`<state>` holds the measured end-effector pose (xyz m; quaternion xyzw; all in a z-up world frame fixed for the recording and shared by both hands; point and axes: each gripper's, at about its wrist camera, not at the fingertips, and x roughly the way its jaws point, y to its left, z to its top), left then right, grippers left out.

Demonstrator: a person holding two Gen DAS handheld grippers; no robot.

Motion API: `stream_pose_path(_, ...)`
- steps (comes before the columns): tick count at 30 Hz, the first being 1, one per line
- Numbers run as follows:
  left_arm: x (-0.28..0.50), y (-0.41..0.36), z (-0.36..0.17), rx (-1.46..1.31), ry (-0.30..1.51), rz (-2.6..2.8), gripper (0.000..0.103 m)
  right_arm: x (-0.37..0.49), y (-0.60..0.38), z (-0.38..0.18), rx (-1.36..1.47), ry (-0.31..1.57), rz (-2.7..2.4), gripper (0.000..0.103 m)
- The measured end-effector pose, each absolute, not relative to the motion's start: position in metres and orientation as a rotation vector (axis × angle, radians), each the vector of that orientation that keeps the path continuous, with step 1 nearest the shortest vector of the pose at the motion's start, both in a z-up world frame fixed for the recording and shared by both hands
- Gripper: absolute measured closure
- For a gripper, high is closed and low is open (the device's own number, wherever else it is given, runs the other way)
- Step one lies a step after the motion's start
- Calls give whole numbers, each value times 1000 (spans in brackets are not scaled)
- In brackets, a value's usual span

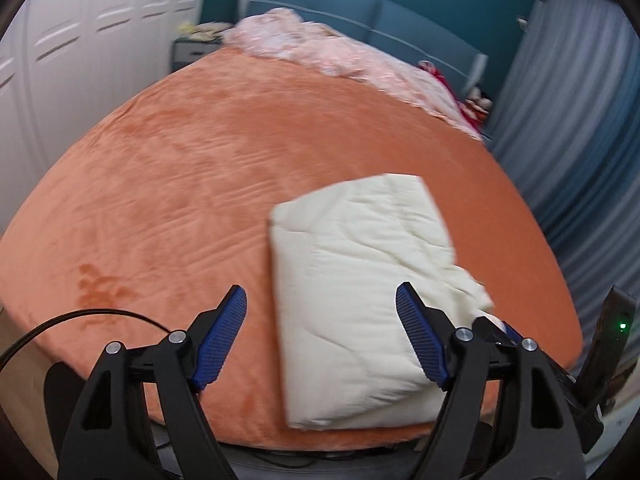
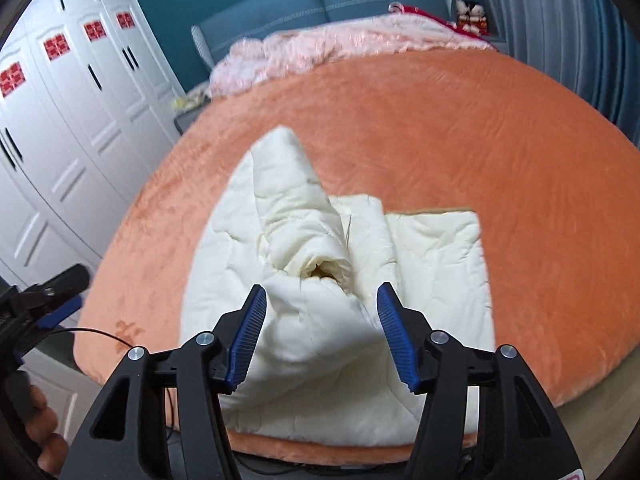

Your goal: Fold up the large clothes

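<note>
On the orange bed (image 1: 200,168), a cream padded garment (image 2: 432,264) is seen mostly folded; one sleeve remains raised. Both the left gripper (image 1: 320,336) and right gripper (image 2: 322,336) are spread, nothing grasped.

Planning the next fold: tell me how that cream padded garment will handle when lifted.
The cream padded garment will likely sag and drape: its sleeve already slumps. Probably light for its bulk, given the puffy quilting. The folds may slip open if raised by one edge.

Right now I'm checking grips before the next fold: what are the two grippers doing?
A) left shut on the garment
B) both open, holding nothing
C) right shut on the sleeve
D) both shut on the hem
B: the left gripper and right gripper both gape wide over the cream padded garment, pinching nothing.
</note>
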<state>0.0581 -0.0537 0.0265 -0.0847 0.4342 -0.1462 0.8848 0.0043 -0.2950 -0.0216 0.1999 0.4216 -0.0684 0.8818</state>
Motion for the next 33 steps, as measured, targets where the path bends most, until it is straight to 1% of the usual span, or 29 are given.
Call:
stream_pose_path(1, 62, -51, 24, -184, 909, -284, 29, 12, -294, -27, 400, 913, -149, 66)
stream_pose_path(2, 63, -45, 22, -186, 913, -267, 29, 16, -293, -31, 394, 935, -140, 76)
stream_pose_path(3, 65, -40, 20, -187, 917, -252, 29, 16, -292, -30, 400, 933, -127, 83)
stream_pose_path(4, 67, -35, 21, -188, 922, -248, 29, 9, -292, -23, 414, 900, -113, 87)
stream_pose_path(6, 66, -32, 21, -194, 933, -253, 30, -11, -289, -5, 409, 830, -106, 88)
stream_pose_path(8, 67, -34, 22, -190, 936, -268, 30, -39, -285, 14, 342, 775, -152, 88)
stream_pose_path(10, 68, -38, 23, -182, 937, -290, 30, -65, -286, 18, 305, 774, -209, 88)
stream_pose_path(12, 68, -53, 19, -170, 946, -324, 30, -84, -295, 3, 319, 831, -253, 88)
stream_pose_path(15, 64, -82, 9, -145, 974, -384, 30, -104, -312, -36, 373, 931, -322, 88)
stream_pose_path(19, 52, -127, -4, -60, 998, -458, 30, -114, -322, -70, 415, 990, -350, 88)
stream_pose_path(27, 43, -201, -43, 100, 1065, -487, 30, -105, -340, -105, 496, 1048, -342, 85)
stream_pose_path(29, 43, -211, -50, 150, 1054, -463, 28, -104, -345, -114, 538, 1057, -331, 84)
stream_pose_path(33, 42, -223, -60, 232, 1036, -422, 26, -106, -350, -104, 564, 1062, -322, 82)
